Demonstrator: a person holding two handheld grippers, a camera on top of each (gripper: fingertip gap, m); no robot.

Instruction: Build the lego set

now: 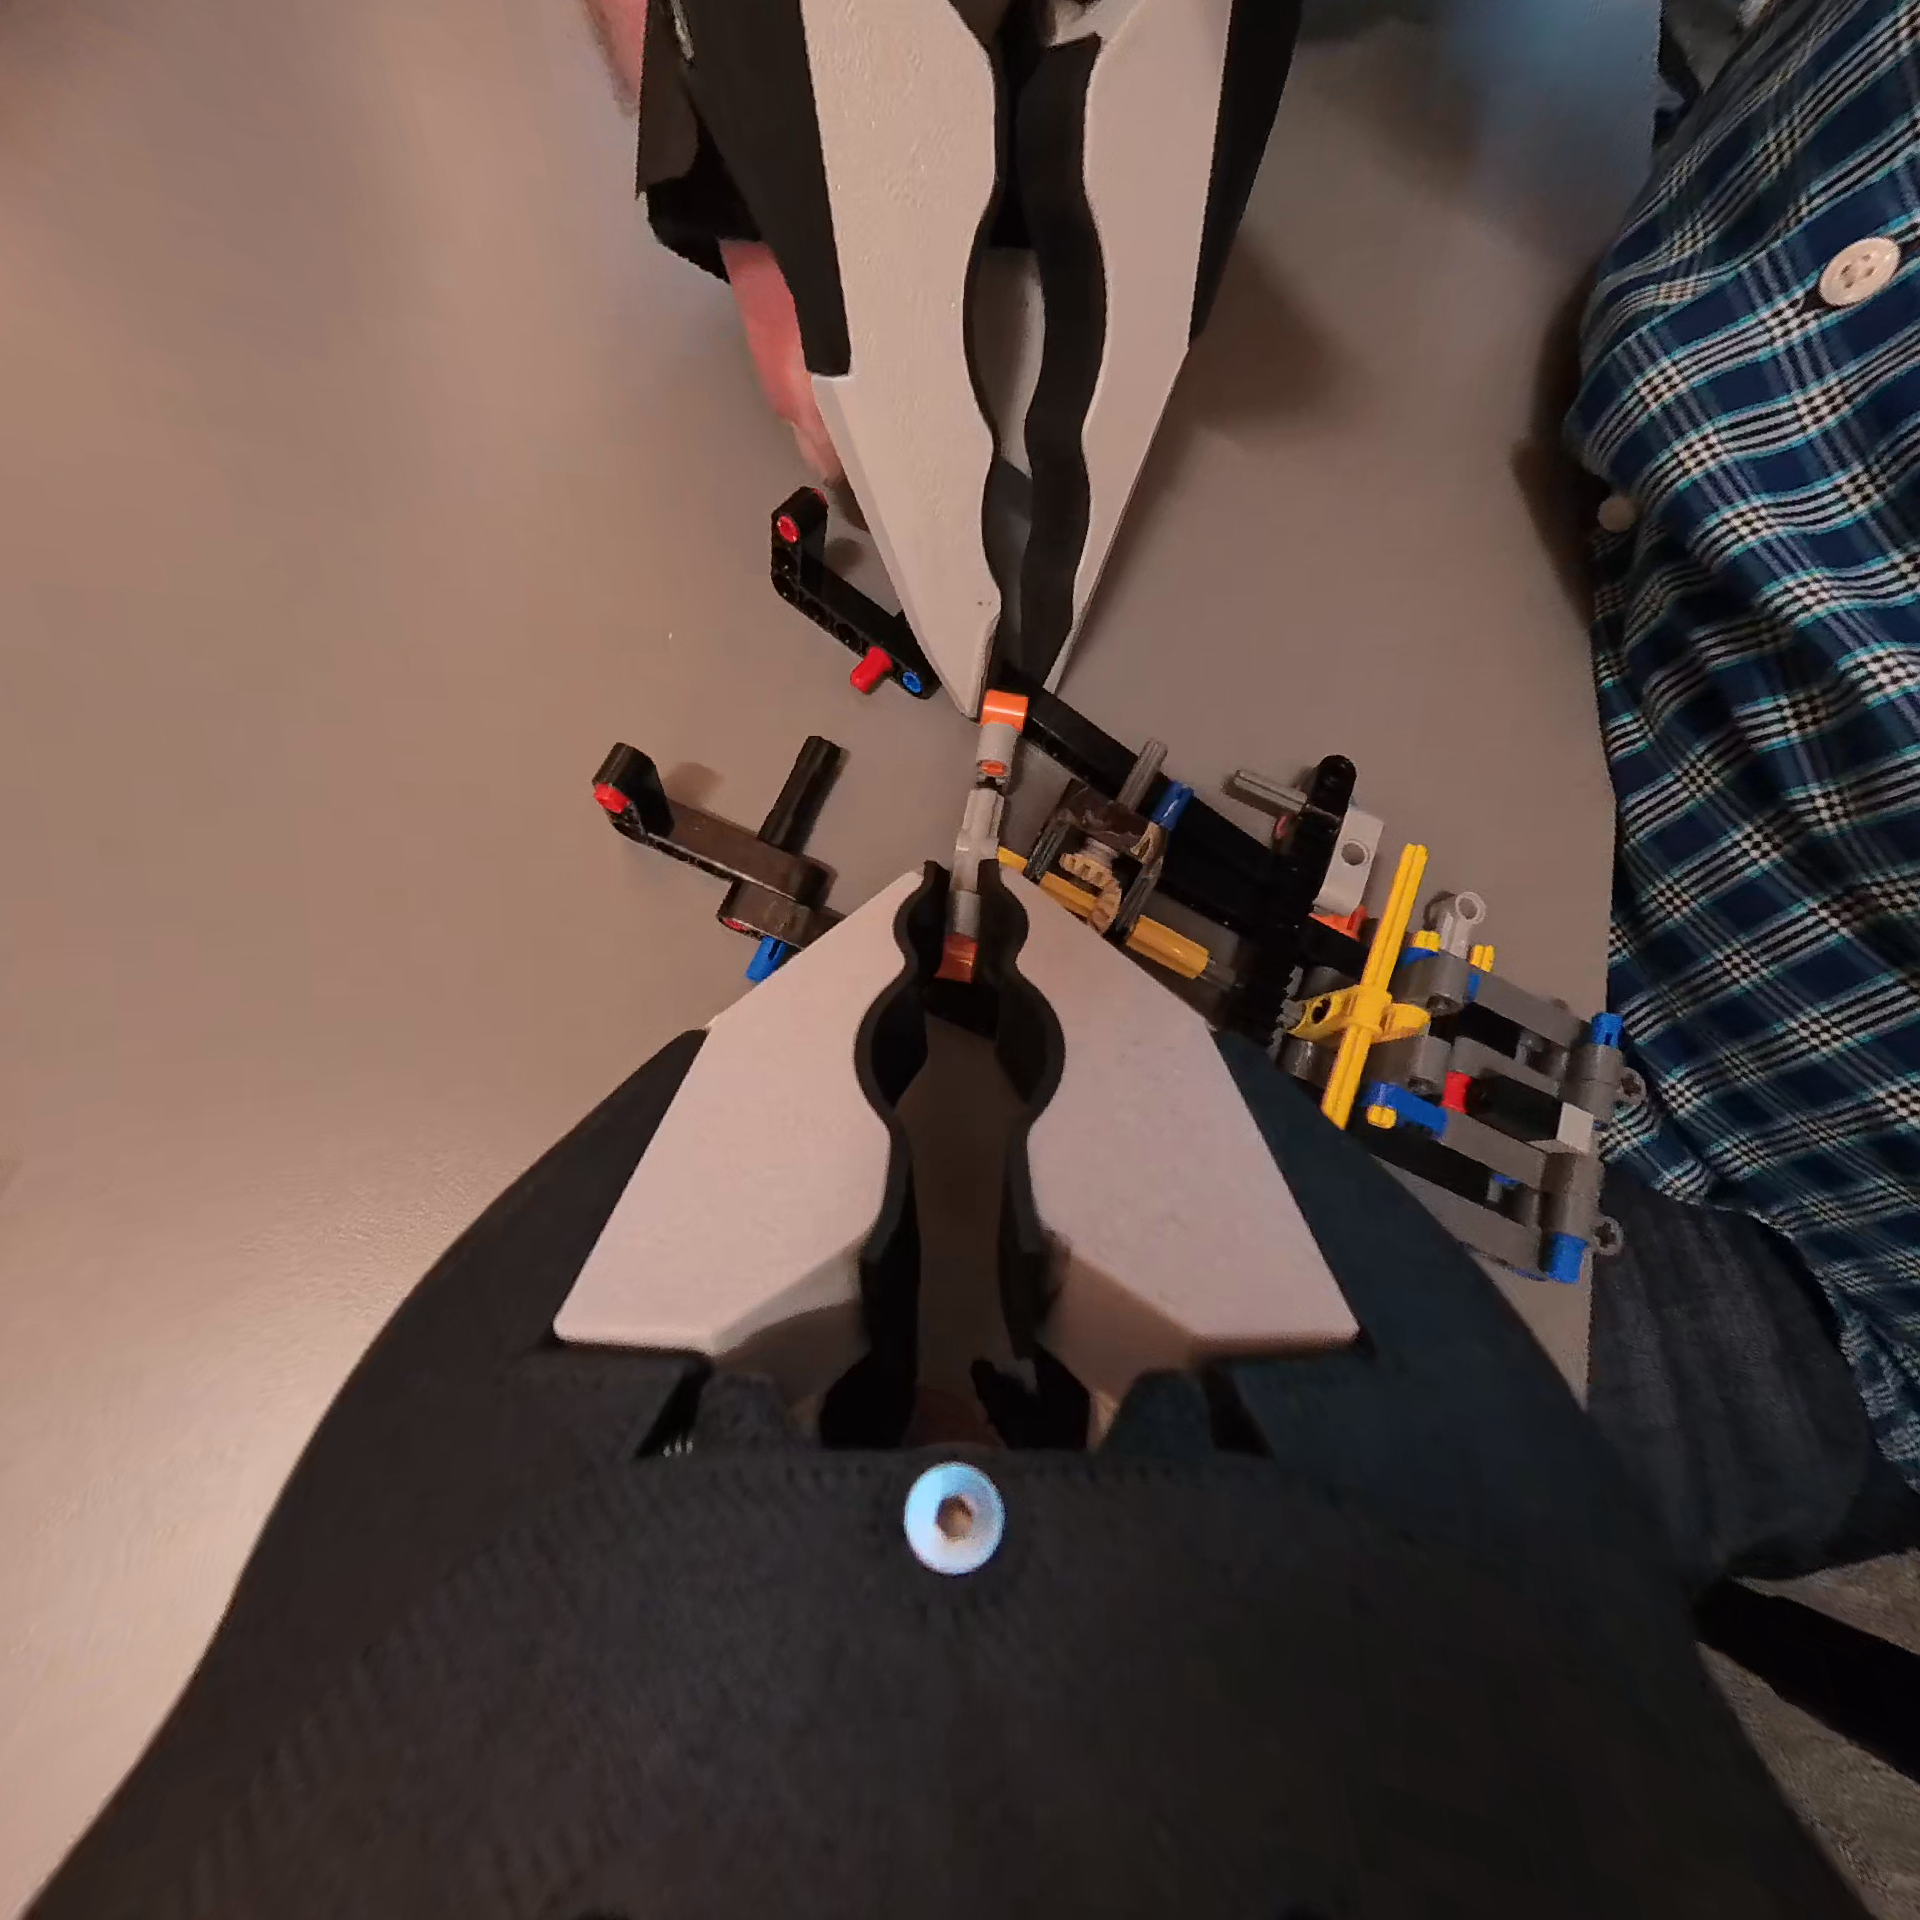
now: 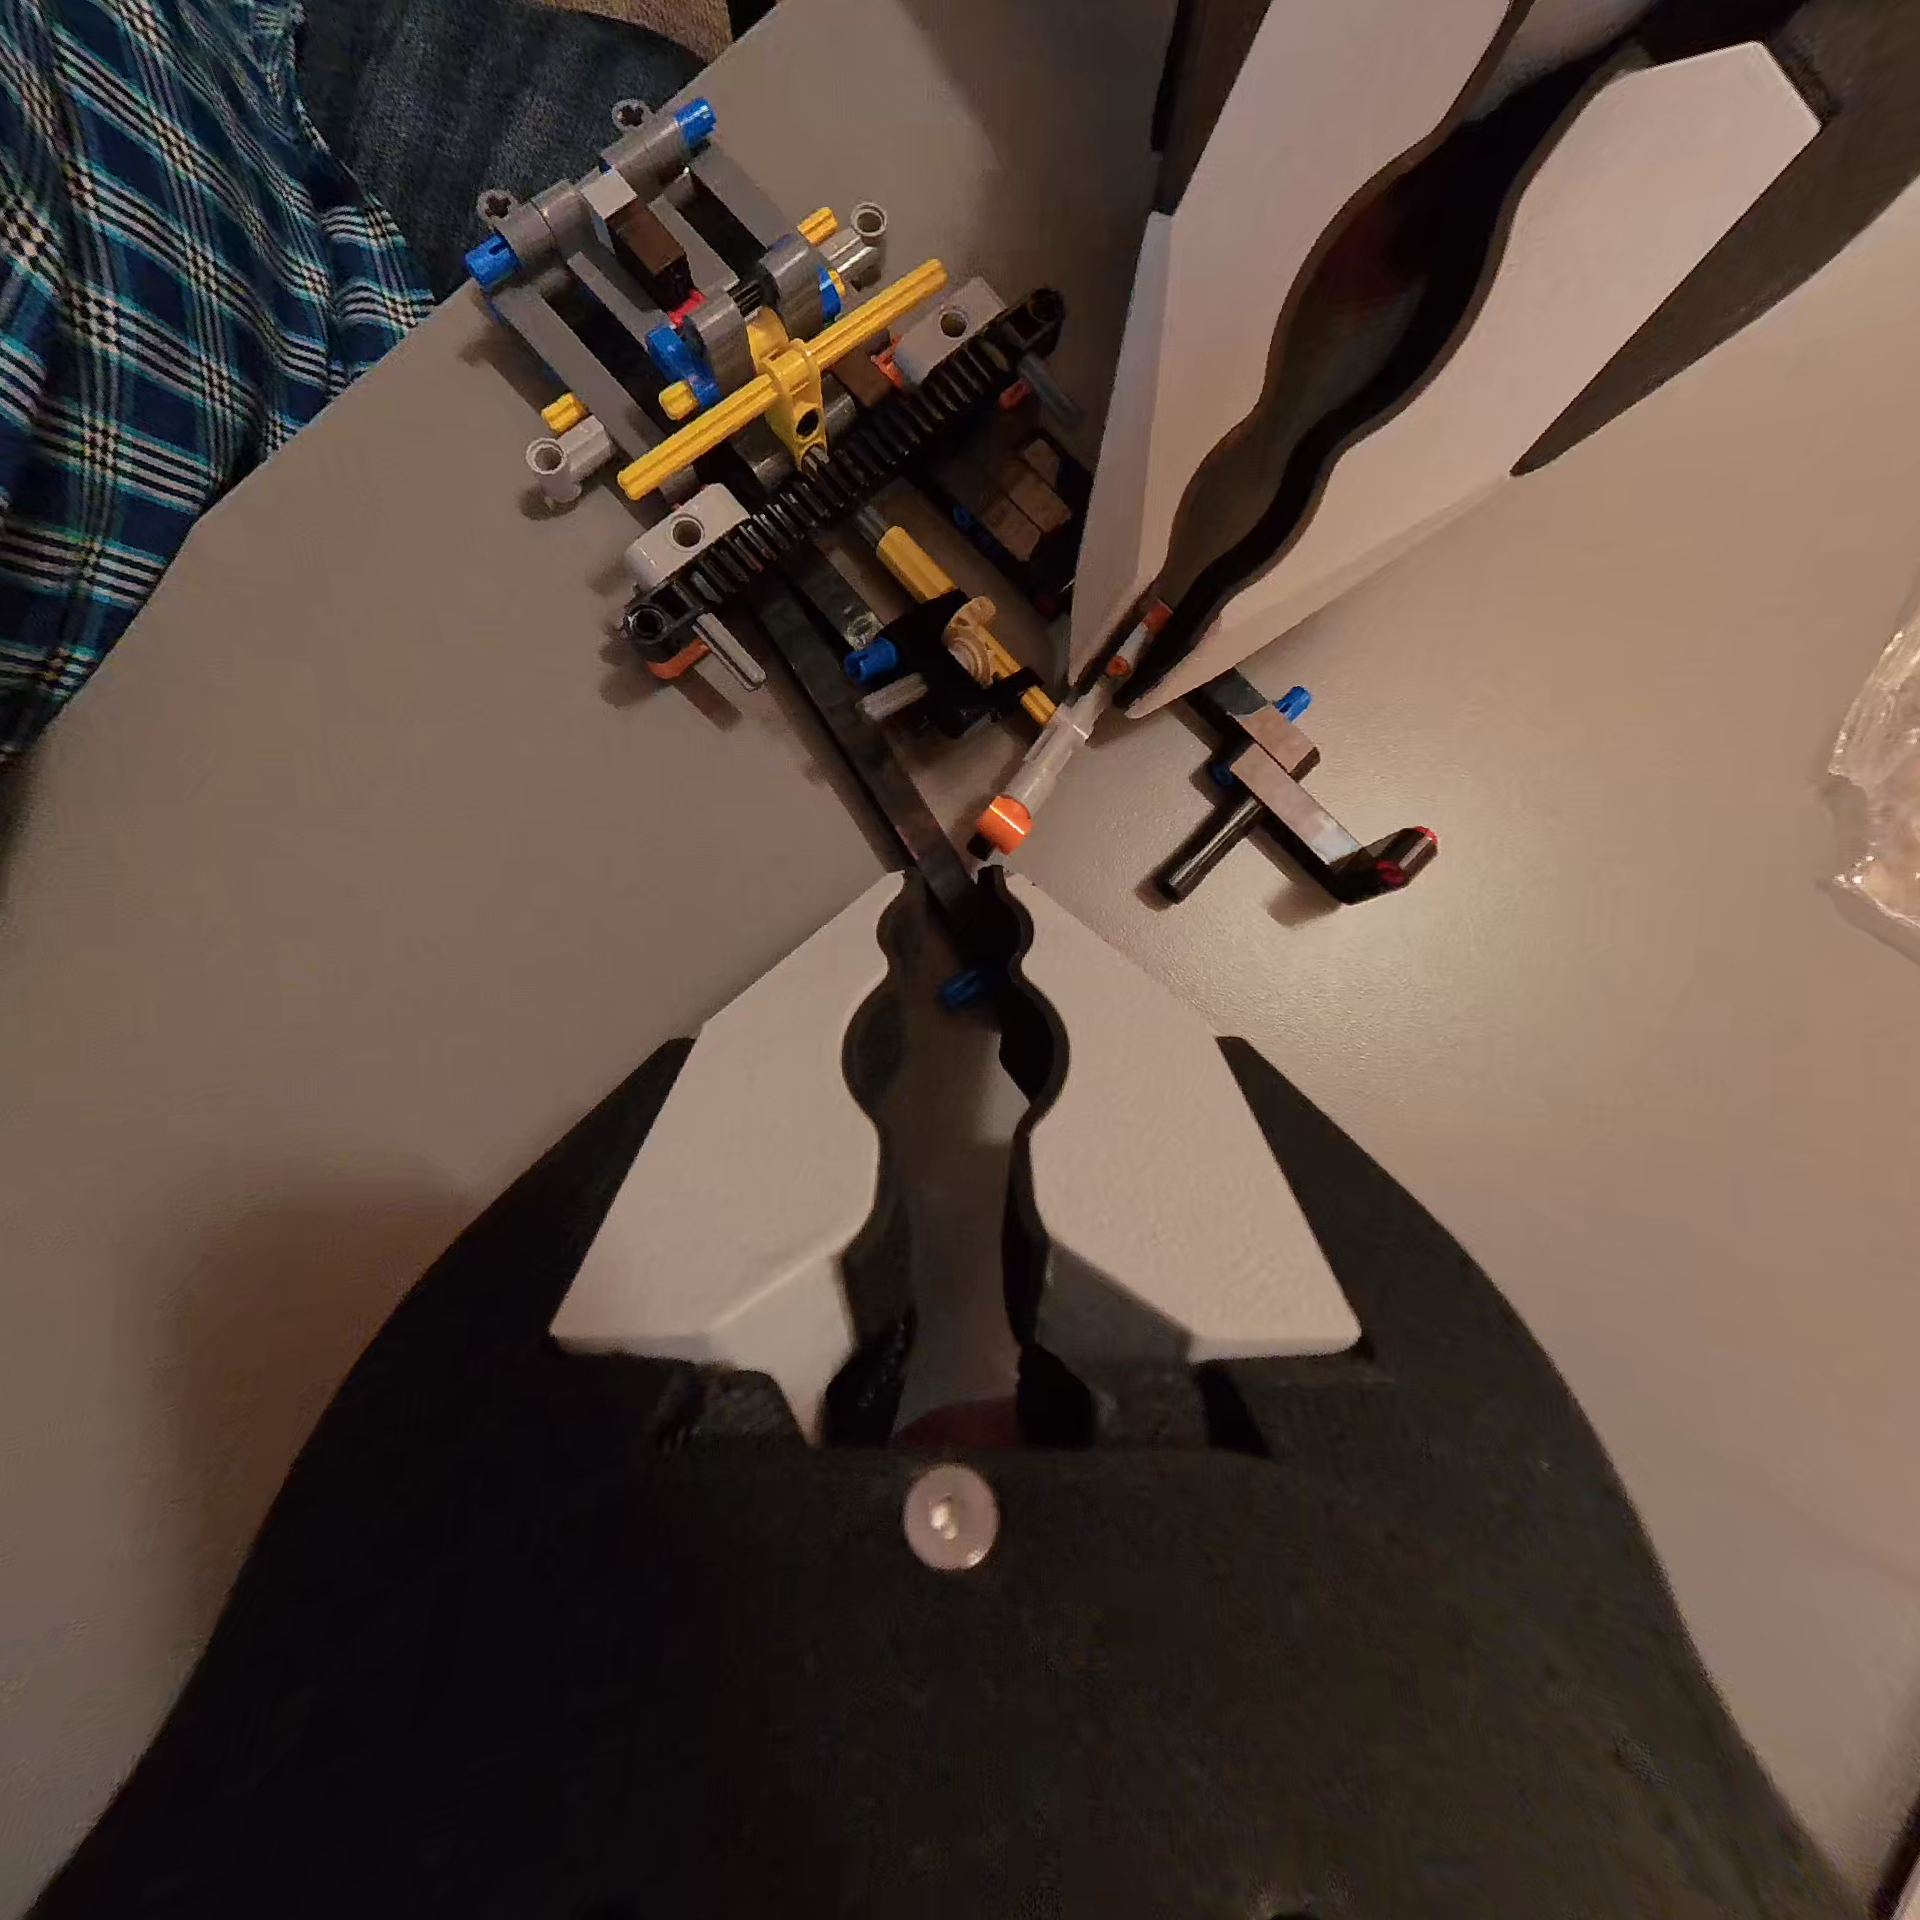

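The partly built lego assembly [image 1: 1351, 987] lies on the beige table [image 1: 312, 623] at the right; in the right wrist view [image 2: 779, 416] it sits upper centre, with a yellow axle and a black gear rack. My left gripper [image 1: 961, 904] is shut on a thin grey rod with orange ends [image 1: 977, 831], held at the assembly's near end. My right gripper [image 2: 951, 894] is shut on the assembly's long black beam [image 2: 862, 748], next to a blue pin. The right gripper [image 1: 1013, 665] enters the left wrist view from the top. The left gripper [image 2: 1101, 686] enters the right wrist view from the upper right, holding the rod [image 2: 1049, 758].
A loose black angled beam with red pins [image 1: 842, 603] and a second black beam piece with an axle [image 1: 727, 842] lie left of the grippers. A person in a plaid shirt [image 1: 1766, 623] sits at the table edge. A clear plastic bag [image 2: 1886, 779] lies at the right. Left tips to right tips: about 4 cm.
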